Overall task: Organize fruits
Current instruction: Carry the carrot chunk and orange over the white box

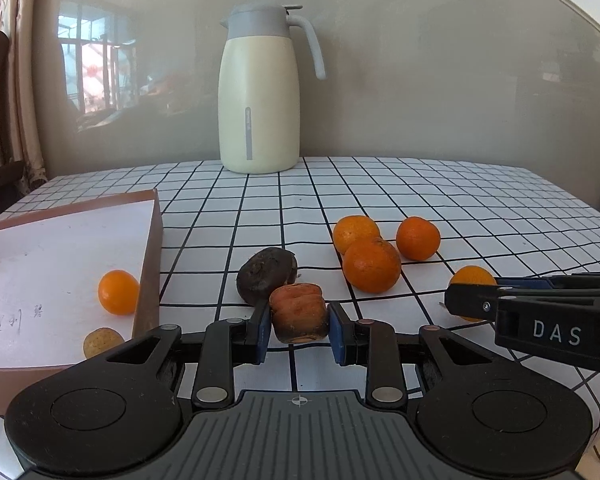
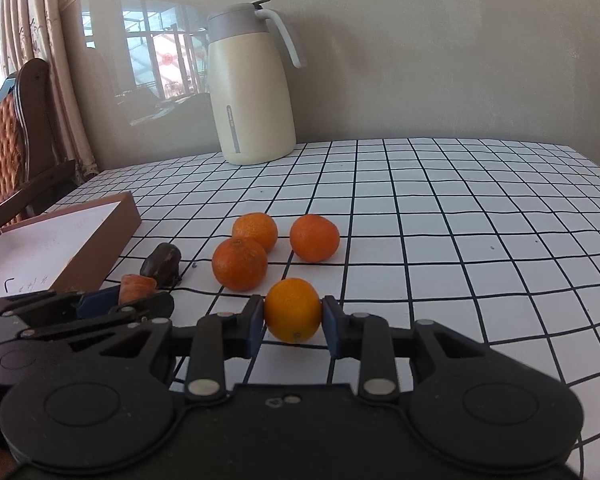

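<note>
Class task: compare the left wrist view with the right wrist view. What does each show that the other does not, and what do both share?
Only the left wrist view shows the box's inside: a small orange fruit and a yellowish fruit on its white floor.

Only the right wrist view shows the wooden chair with its woven back.

Both show the cream jug, the brown box, three loose oranges, the dark fruit, the left tool shut on a shrivelled orange piece, and the right tool shut on an orange, on the checked tablecloth.

Three oranges [image 2: 276, 248] crowd centre, box [image 1: 150, 264] blocks left, right cloth [image 2: 480, 240] open
</note>
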A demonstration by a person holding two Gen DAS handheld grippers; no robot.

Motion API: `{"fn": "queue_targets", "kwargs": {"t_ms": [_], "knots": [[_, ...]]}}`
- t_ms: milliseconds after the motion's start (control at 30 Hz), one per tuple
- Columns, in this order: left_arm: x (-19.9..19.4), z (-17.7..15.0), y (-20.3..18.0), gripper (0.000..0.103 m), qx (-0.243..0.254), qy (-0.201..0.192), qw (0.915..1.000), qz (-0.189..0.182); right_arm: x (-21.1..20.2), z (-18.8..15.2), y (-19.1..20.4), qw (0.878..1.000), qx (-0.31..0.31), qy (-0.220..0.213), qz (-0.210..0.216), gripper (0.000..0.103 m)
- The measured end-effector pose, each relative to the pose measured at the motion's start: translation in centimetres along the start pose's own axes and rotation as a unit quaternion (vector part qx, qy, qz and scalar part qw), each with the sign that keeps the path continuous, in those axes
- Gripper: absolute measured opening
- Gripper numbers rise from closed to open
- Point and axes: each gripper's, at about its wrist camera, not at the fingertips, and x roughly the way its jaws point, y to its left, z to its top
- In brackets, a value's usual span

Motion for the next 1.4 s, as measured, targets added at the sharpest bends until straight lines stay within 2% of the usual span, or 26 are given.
{"fn": "queue_targets", "kwargs": {"t_ms": [267, 700, 1100, 1400], "knots": [[-1.9, -0.7, -0.2, 0.030, 0.012, -0.002, 0.9999, -0.012, -1.4, -0.7, 1.6, 1.000, -0.021, 0.000, 0.020, 0.023], [-5.6, -1.1, 2.0, 0.030, 0.002, -0.031, 0.9995, 0.000, -3.4, -1.0, 4.0, 0.999, -0.029, -0.025, 0.032, 0.023], [-8.0, -0.7, 5.3, 0.030, -0.017, -0.063, 0.9976, 0.022, -3.9, -0.1, 6.6, 0.996, -0.050, -0.057, 0.050, 0.023], [-9.2, -0.8, 8.5, 0.030, -0.037, -0.075, 0.9951, 0.052, -3.7, 0.4, 9.6, 0.991, -0.069, -0.078, 0.082, 0.023]]}}
